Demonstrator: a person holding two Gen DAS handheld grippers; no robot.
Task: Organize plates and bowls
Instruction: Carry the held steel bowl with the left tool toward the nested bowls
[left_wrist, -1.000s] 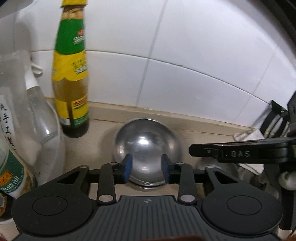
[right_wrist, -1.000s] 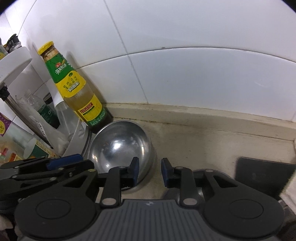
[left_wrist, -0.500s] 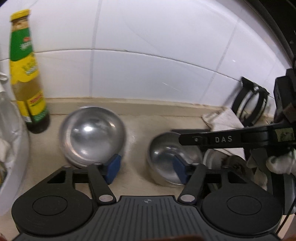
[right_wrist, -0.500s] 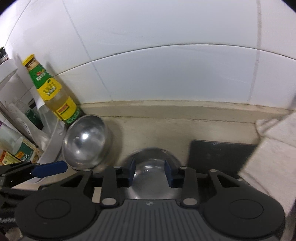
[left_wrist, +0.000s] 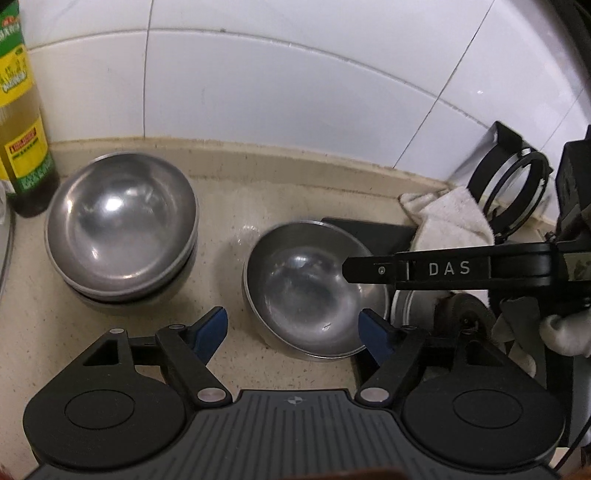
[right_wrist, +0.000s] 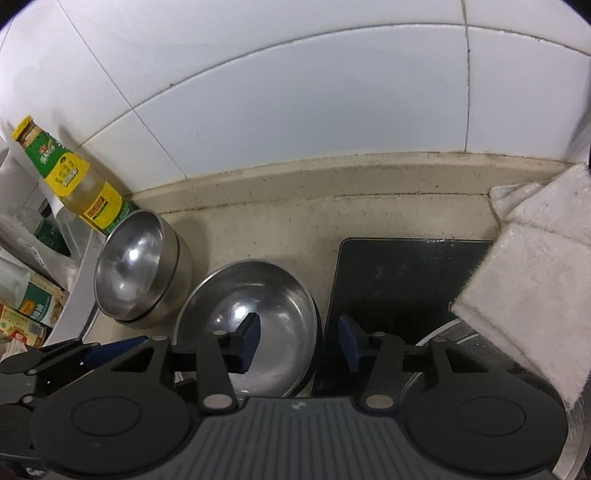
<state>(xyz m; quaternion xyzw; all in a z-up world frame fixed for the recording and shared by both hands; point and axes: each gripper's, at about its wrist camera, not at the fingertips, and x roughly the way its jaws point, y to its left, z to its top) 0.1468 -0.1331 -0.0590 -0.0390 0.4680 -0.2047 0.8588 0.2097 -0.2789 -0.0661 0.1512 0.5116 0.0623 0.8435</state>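
Note:
Two steel bowls (left_wrist: 122, 229) (right_wrist: 136, 273) sit nested at the left, close to the wall. A single steel bowl (left_wrist: 314, 288) (right_wrist: 258, 310) stands to their right on the beige counter. My left gripper (left_wrist: 291, 332) hangs over that bowl's near rim. Its jaws are opening and the blue pads stand wide on either side of the bowl, clear of it. My right gripper (right_wrist: 299, 343) straddles the bowl's right rim, one pad inside and one outside. Its jaws are opening too, and the pads do not press the rim. In the left wrist view, one of its black fingers (left_wrist: 443, 269) reaches over the bowl from the right.
A green and yellow sauce bottle (left_wrist: 22, 122) (right_wrist: 74, 177) stands against the tiled wall, left of the stack. A black flat board (right_wrist: 406, 288) lies right of the single bowl, with a white cloth (left_wrist: 450, 218) (right_wrist: 535, 295) over its far side. Packets and jars crowd the left edge.
Both grippers have moved right, away from the stacked bowls and over to the single bowl. Both pairs of jaws have widened, the left by more.

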